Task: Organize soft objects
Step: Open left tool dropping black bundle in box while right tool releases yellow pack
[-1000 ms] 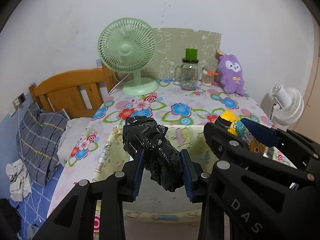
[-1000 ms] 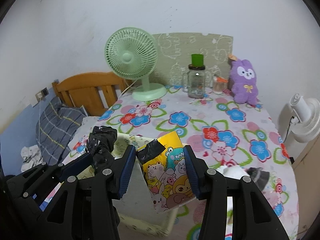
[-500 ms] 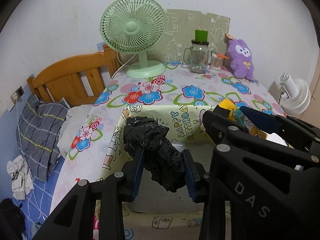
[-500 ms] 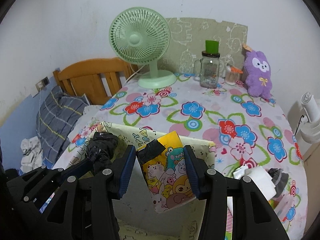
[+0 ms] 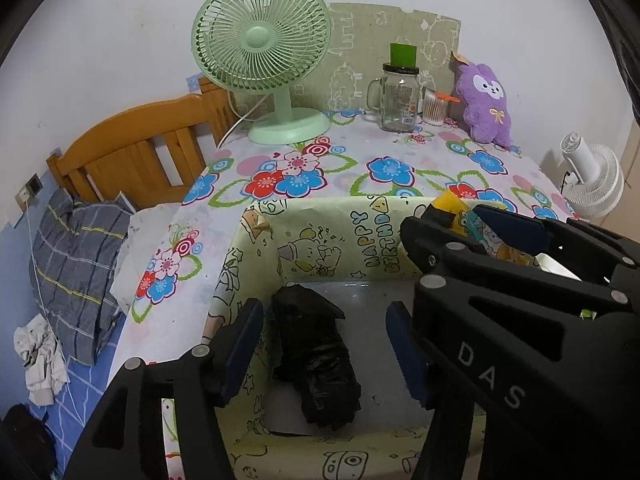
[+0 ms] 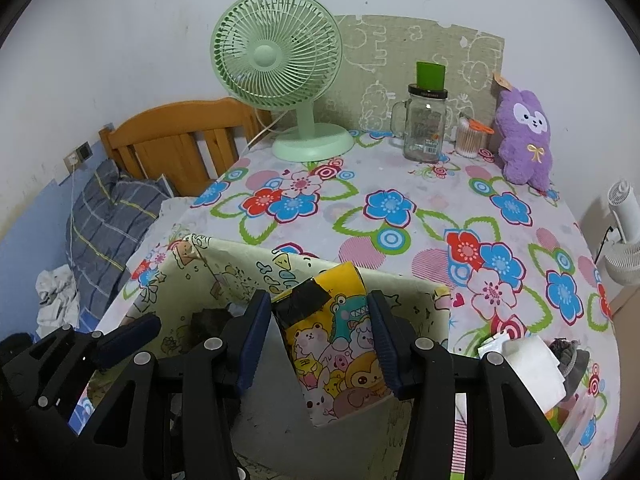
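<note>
A crumpled black plastic bag point(image 5: 316, 356) lies on the floor of the cartoon-printed box point(image 5: 320, 240). My left gripper point(image 5: 325, 332) hangs over it with its jaws opening. The bag sits between the blue pads, and neither pad touches it. My right gripper point(image 6: 319, 336) is shut on a yellow cartoon pouch point(image 6: 340, 344), holding it upright over the box's right half, just inside the far rim point(image 6: 224, 264). The pouch point(image 5: 452, 204) also shows in the left wrist view, behind the right gripper's black frame. The bag point(image 6: 208, 320) peeks out beside the left gripper's finger point(image 6: 128, 334).
The floral table point(image 6: 400, 184) carries a green fan point(image 6: 280, 60), a glass jar with a green lid point(image 6: 424, 128), a swab pot point(image 6: 468, 140) and a purple plush point(image 6: 524, 136) at the back. A white roll point(image 6: 532, 364) lies right of the box. A bed with a pillow point(image 5: 76, 264) is on the left.
The left jaws have spread and the black bag has dropped from them onto the box floor. Both grippers have sunk toward the box. The right grip on the pouch is unchanged.
</note>
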The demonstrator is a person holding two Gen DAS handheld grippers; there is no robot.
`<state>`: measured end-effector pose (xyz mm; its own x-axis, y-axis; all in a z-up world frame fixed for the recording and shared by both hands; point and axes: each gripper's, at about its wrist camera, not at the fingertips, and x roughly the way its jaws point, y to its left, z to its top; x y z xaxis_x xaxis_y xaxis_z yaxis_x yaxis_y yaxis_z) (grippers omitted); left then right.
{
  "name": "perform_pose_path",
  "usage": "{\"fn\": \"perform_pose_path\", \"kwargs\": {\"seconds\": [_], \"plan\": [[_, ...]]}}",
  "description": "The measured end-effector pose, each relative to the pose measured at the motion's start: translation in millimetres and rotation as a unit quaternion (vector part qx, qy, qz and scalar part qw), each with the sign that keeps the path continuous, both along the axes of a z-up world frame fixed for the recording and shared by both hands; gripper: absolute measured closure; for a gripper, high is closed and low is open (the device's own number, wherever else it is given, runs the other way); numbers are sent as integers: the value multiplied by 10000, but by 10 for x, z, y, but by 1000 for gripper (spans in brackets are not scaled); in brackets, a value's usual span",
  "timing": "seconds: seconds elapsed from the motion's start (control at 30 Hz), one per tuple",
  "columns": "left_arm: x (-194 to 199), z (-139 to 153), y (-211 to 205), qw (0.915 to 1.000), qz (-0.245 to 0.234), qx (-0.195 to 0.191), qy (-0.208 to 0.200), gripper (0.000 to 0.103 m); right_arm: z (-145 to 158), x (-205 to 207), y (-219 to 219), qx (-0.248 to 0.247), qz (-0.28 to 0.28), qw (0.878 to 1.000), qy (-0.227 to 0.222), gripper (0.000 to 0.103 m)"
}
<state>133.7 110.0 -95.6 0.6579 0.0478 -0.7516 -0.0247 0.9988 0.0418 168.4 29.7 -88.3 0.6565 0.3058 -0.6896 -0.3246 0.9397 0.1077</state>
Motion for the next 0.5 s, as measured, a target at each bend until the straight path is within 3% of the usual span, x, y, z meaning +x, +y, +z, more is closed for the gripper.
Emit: {"fn": "perform_pose_path", "kwargs": {"seconds": [0.23, 0.37, 0.5], "plan": [[40, 14, 5, 10000, -8, -70, -25, 24, -19, 38, 25, -138, 42, 9999, 66, 45], [46, 34, 7, 9999, 18, -134, -39, 19, 4, 22, -10, -100, 33, 9999, 19, 24], [37, 71, -6, 9998, 43, -199, -91, 15, 67, -26, -45, -124, 8, 9999, -119, 17]]}}
